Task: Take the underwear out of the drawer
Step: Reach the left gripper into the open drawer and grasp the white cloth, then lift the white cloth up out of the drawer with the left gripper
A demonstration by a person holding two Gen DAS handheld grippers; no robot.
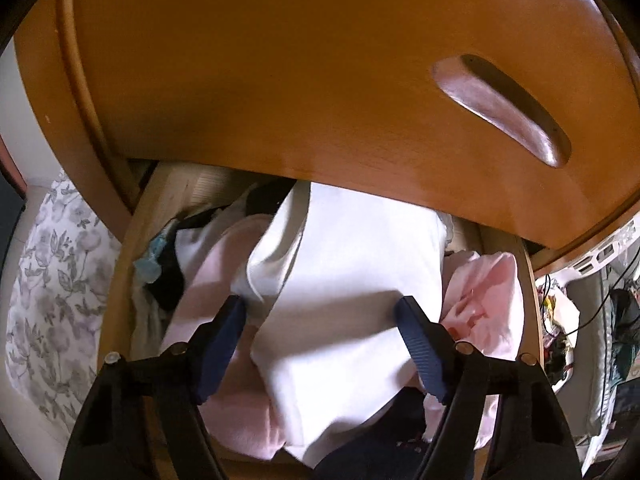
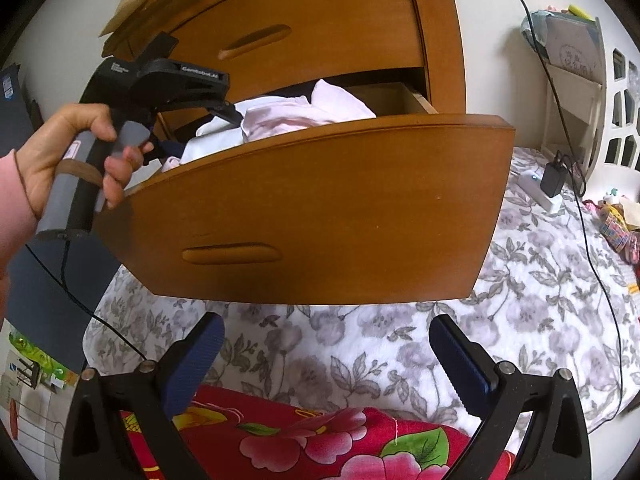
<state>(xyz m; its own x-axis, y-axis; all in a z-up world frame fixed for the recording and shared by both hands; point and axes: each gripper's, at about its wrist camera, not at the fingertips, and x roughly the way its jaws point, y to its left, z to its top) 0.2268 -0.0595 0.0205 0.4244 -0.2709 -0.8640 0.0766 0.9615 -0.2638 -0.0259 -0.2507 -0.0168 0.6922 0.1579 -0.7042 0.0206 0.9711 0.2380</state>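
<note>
The wooden drawer [image 2: 320, 208] stands pulled out, stuffed with clothes. In the left wrist view a white garment [image 1: 344, 264] lies on top in the middle, with pink garments [image 1: 488, 304] at both sides and black and light-blue small pieces [image 1: 160, 268] at the left wall. My left gripper [image 1: 320, 306] is open just above the pile, its fingertips straddling the white garment. The right wrist view shows a hand holding that left gripper [image 2: 230, 114] over the drawer's left end. My right gripper [image 2: 326, 322] is open and holds nothing, low in front of the drawer front.
A closed upper drawer [image 1: 320, 72] with a recessed handle overhangs the open one. A floral bedsheet [image 2: 520, 300] and a red flowered quilt [image 2: 320, 440] lie below. A charger with cables [image 2: 552, 178] sits at right, beside a white basket [image 1: 600, 256].
</note>
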